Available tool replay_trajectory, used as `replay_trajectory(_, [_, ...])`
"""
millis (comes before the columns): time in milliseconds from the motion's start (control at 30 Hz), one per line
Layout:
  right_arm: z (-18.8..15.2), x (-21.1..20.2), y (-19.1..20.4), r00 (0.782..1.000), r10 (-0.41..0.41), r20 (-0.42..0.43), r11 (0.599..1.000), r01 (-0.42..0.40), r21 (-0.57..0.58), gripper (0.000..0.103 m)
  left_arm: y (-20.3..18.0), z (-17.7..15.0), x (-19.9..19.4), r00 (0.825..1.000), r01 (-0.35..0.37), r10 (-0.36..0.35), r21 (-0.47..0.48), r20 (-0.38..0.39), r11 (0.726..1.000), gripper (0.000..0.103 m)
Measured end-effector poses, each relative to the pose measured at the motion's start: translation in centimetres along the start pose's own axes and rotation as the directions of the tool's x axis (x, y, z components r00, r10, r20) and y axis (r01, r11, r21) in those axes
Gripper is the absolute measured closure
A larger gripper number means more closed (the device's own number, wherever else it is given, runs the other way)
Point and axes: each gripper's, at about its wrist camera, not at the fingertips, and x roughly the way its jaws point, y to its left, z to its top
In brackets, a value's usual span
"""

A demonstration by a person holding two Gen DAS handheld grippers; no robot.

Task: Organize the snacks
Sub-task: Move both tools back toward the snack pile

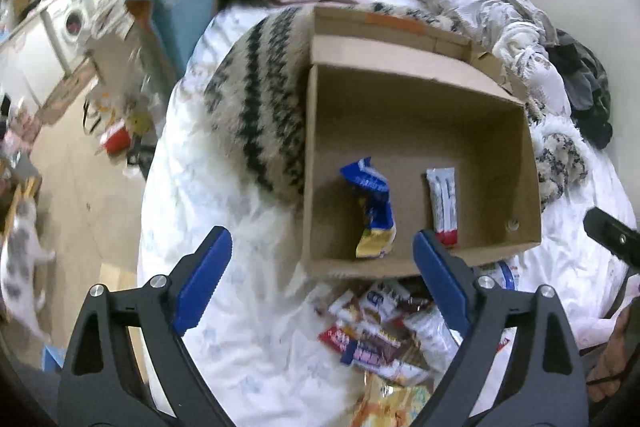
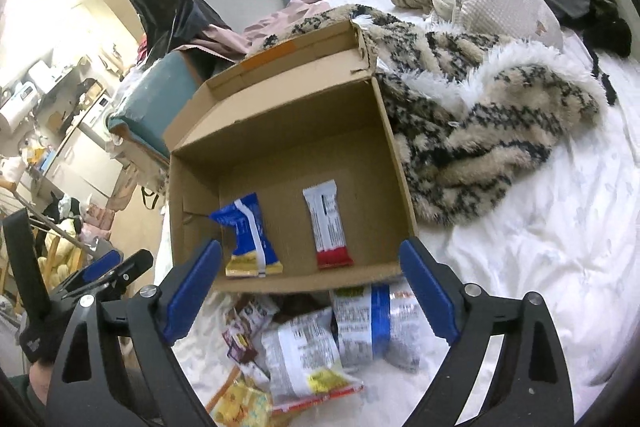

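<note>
Snack bars [image 2: 329,225] lengthwise in box [image 2: 394,163], red end nearest; both hand-held grippers [image 2: 310,285] wide open, empty.

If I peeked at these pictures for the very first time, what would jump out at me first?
Probably the open cardboard box in the middle of the bed, with just two snacks on its floor: a blue and yellow packet on the left and a white and red bar on the right. Next, the heap of snack packets on the white duvet just in front of the box, and the fluffy striped blanket beside it.
</note>
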Motion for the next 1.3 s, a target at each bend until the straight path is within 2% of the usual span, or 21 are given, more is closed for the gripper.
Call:
replay_trajectory(67, [-0.7, -0.5, 0.0, 1.000, -0.004, -0.003, 1.000, 0.004, 0.002, 0.010, 0.4, -0.6, -0.3, 1.000, -0.012, 0.011, -0.015, -0.009, 1.000, 0.013])
replay_trajectory(133, [-1.4, -1.0, -0.2, 1.000, -0.002, -0.009, 1.000, 0.002, 0.013, 0.010, 0.7, -1.1, -1.0, 0.998, -0.058, 0.058, -0.006, 0.006, 0.998, 0.013])
replay_trajectory(200, [-2.1, -1.4, -0.4, 1.000, -0.007, -0.013, 1.000, 0.007, 0.029, 0.010, 1.0, -1.3, -1.6, 0.998, -0.063, 0.063, -0.020, 0.013, 0.998, 0.013])
replay_trajectory(300, [-3.0, -1.8, -0.8, 1.000, -0.017, -0.026, 0.999, 0.018, 0.049, 0.010, 1.4, -2.1, -1.9, 1.000, -0.019, 0.019, -0.037, -0.009, 0.999, 0.013])
replay_trajectory(467, [-4.5, -1.9, -1.6, 0.998, -0.041, -0.051, 0.997, 0.044, 0.062, 0.010, 0.8, -4.0, -1.9, 0.998, 0.015, -0.016, -0.019, -0.062, 1.000, 0.013])
replay_trajectory(733, [-6.1, -1.5, -1.8, 0.990, -0.108, -0.096, 0.994, 0.110, 0.020, 0.010, -0.2, -6.1, -1.4, 0.993, 0.026, -0.027, -0.008, -0.118, 1.000, 0.013])
replay_trajectory(867, [-6.5, -1.2, -1.8, 0.986, -0.119, -0.113, 0.992, 0.123, 0.027, 0.010, -0.5, -6.1, -1.3, 0.993, 0.018, -0.017, 0.011, -0.117, 1.000, 0.013])
replay_trajectory(1033, [-6.4, -1.0, -3.0, 0.982, -0.134, -0.131, 0.986, 0.145, 0.084, 0.010, 0.3, -6.3, -0.3, 0.988, 0.001, -0.004, -0.022, -0.153, 1.000, 0.013])
replay_trajectory(1100, [-6.4, -0.7, -4.1, 0.984, -0.106, -0.146, 0.980, 0.128, 0.150, 0.010, 0.3, -6.6, 0.5, 0.982, 0.010, -0.015, -0.028, -0.190, 1.000, 0.013])
replay_trajectory(1167, [-6.5, -0.1, -4.9, 0.983, -0.074, -0.170, 0.974, 0.108, 0.201, 0.010, -0.1, -7.2, 1.6, 0.968, 0.031, -0.037, -0.028, -0.248, 0.999, 0.013])
replay_trajectory(1233, [-6.5, 0.4, -5.1, 0.980, -0.070, -0.186, 0.971, 0.109, 0.212, 0.010, -1.0, -8.3, 2.9, 0.943, 0.059, -0.060, -0.013, -0.326, 0.998, 0.013])
replay_trajectory(1300, [-6.6, 0.7, -5.0, 0.978, -0.069, -0.198, 0.972, 0.110, 0.208, 0.010, -2.5, -9.9, 4.2, 0.906, 0.110, -0.093, 0.016, -0.414, 0.994, 0.013])
